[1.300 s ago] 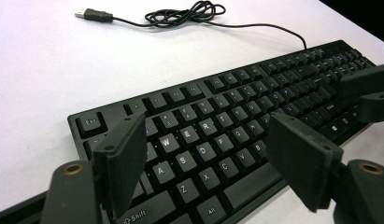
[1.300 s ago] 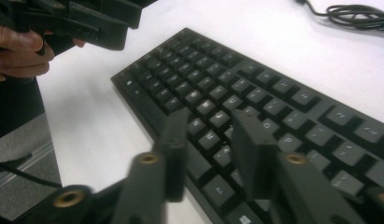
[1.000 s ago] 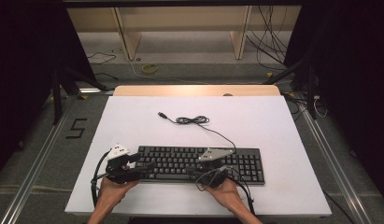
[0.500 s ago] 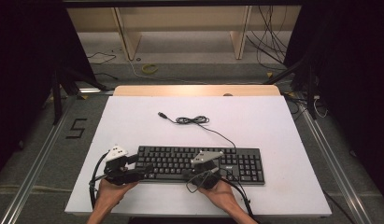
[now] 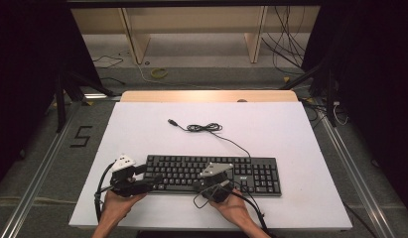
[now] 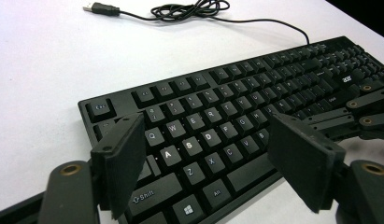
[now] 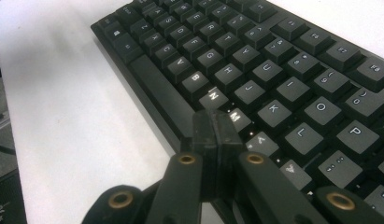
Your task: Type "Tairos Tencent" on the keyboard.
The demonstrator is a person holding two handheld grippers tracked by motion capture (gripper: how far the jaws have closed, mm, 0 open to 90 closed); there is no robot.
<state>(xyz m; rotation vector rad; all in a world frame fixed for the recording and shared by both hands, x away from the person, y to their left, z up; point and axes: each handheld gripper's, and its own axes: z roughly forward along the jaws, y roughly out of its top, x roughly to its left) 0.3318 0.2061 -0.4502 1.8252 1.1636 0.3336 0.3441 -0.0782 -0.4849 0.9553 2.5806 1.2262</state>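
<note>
White board covers the table [image 5: 142, 129], with bare shelving and loose cables on the floor beyond its far edge, and from the high view a black keyboard [image 5: 251, 171] lies flat along the near side, its cable [image 5: 226, 136] trailing to a loose coil and a plug toward the far middle. The left gripper [image 5: 142, 174] sits at the keyboard's left end and the right gripper [image 5: 222, 182] at its near edge around the middle, each in a hand coming in from the near side. From the left gripper view, the left gripper [image 6: 206, 151] has its jaws spread wide, straddling the left-hand letter keys of the keyboard [image 6: 227, 93] and holding nothing; whether the pads touch the keycaps I can't quite tell from this angle. From the right gripper view, the right gripper [image 7: 214, 128] has its jaws pressed together with nothing between them, the closed tip poised over the keyboard [image 7: 292, 56] just by the M key, like a fingertip about to type. By my reckoning the work is at an early stage: both tools are placed on the keyboard, it rests square on the table, the cable is unplugged, and any pressing or lifting looks not yet done.
</note>
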